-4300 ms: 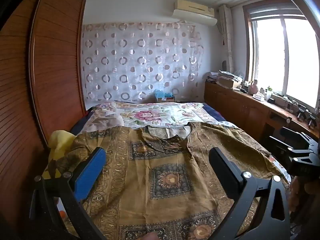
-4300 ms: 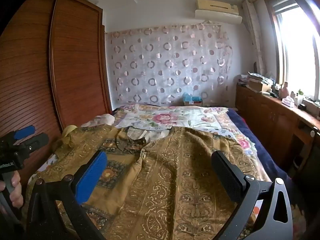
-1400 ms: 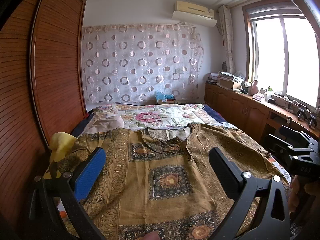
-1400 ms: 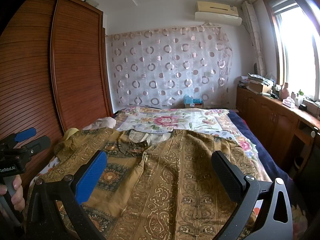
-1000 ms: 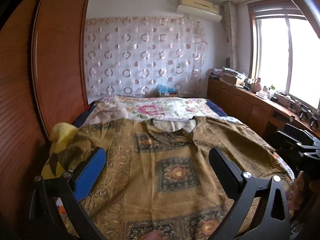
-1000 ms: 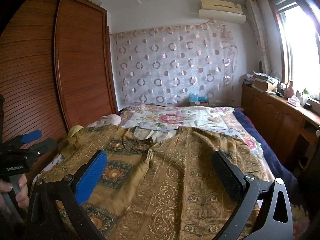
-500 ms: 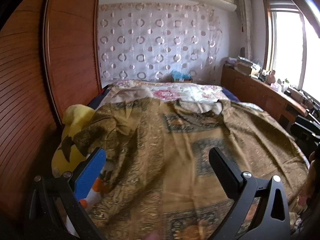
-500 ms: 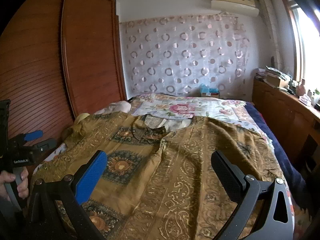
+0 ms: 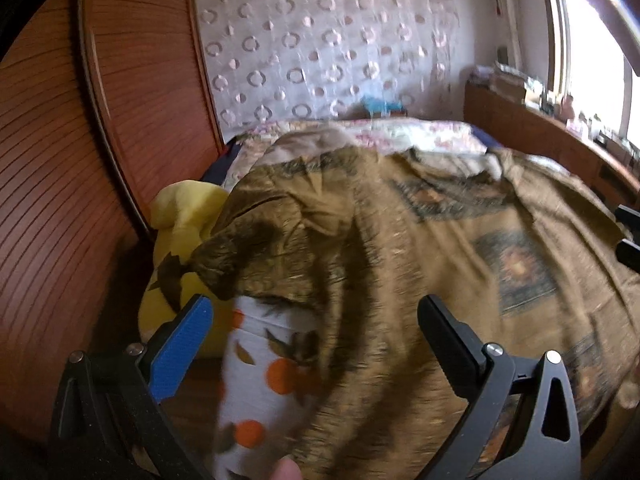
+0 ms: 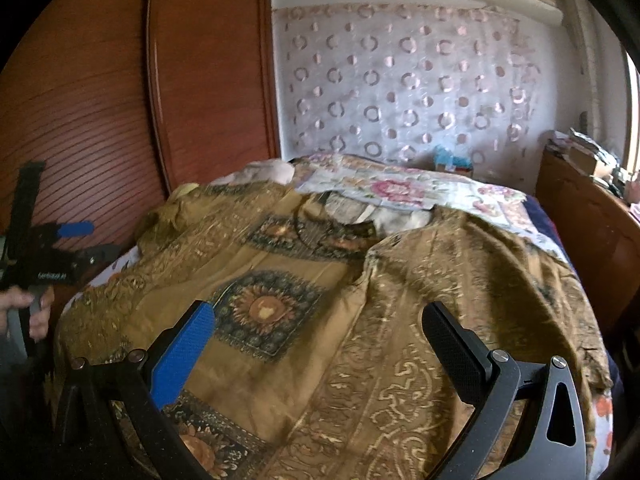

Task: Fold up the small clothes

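A brown-gold patterned shirt [image 10: 320, 304] lies spread face up across the bed, collar toward the far wall; it also shows in the left wrist view [image 9: 420, 264]. Its left sleeve [image 9: 256, 248] is bunched at the bed's left edge. My left gripper [image 9: 316, 320] is open and empty, low over the left sleeve and side hem. It also shows at the left of the right wrist view [image 10: 76, 240], held in a hand. My right gripper [image 10: 320, 328] is open and empty, above the shirt's lower middle.
A yellow plush toy [image 9: 180, 232] lies at the bed's left edge beside the wooden wardrobe [image 9: 80, 160]. A white sheet with orange fruit print [image 9: 260, 380] shows under the shirt. A floral quilt [image 10: 400, 192] covers the far bed. A wooden cabinet [image 10: 592, 224] runs along the right.
My left gripper has swung left and down toward the shirt's left sleeve at the bed edge. My right gripper has turned slightly left and lower over the shirt. Both stay open.
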{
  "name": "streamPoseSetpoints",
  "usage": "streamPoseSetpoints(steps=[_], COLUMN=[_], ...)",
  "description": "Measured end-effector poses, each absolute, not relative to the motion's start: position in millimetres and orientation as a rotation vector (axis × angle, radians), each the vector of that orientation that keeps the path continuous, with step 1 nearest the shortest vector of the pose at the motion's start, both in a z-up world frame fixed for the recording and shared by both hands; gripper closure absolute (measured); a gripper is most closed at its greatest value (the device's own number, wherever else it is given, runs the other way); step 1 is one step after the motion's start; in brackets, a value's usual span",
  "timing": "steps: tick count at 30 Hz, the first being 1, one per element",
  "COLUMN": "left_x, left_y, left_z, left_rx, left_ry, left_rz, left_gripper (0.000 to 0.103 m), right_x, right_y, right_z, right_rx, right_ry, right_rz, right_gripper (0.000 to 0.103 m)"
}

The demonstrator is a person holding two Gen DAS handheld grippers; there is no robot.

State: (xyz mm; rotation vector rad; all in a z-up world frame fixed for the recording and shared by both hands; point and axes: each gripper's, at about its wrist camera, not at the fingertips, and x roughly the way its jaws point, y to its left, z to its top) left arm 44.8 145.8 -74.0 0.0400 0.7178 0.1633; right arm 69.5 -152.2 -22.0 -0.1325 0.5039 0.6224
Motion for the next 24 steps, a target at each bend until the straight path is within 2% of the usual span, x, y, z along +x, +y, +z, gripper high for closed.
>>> streamPoseSetpoints(steps=[3,7,11,12,14,21,23,24], left_x=[55.3,71.4,89.7,93.6,101.6,113.2,114.1,114.0], left_y=[158.1,182.8,195.7,196.8,199.6,209.0,213.0,213.5], left_z=[-77.4,-85.4,-97.8,-100.6,-106.2,-115.4,-114.5,-114.9], left_rx=[0.031,-0.061,-0.06,-0.053,-0.039,-0.055,-0.057,-0.057], left_ry=[0.749,0.794,0.85,0.86,0.887,0.93,0.93,0.933], left_rz=[0.148,0.124,0.155,0.151,0.151,0.133,0.134,0.129], left_gripper=[0.0,0.01,0.03,0.032,0.045,0.071,0.095,0.095], right_x=[71.5,67.6,63.3,59.2,58.0,61.5,62.9,62.1], right_y=[-151.3,-152.6,-152.2,-153.7,-152.9,-139.9,-135.4,-132.6], right_z=[-20.2,-18.9,-17.3,-15.9,-15.8,-19.2,-19.2,-18.8], right_rx=[-0.138,-0.151,-0.186,-0.202,-0.213,-0.224,-0.242,-0.255], right_ry=[0.518,0.529,0.519,0.506,0.501,0.534,0.542,0.54], right_rz=[0.639,0.659,0.654,0.644,0.643,0.696,0.718,0.723], right_gripper=[0.0,0.0,0.0,0.0,0.0,0.0,0.0,0.0])
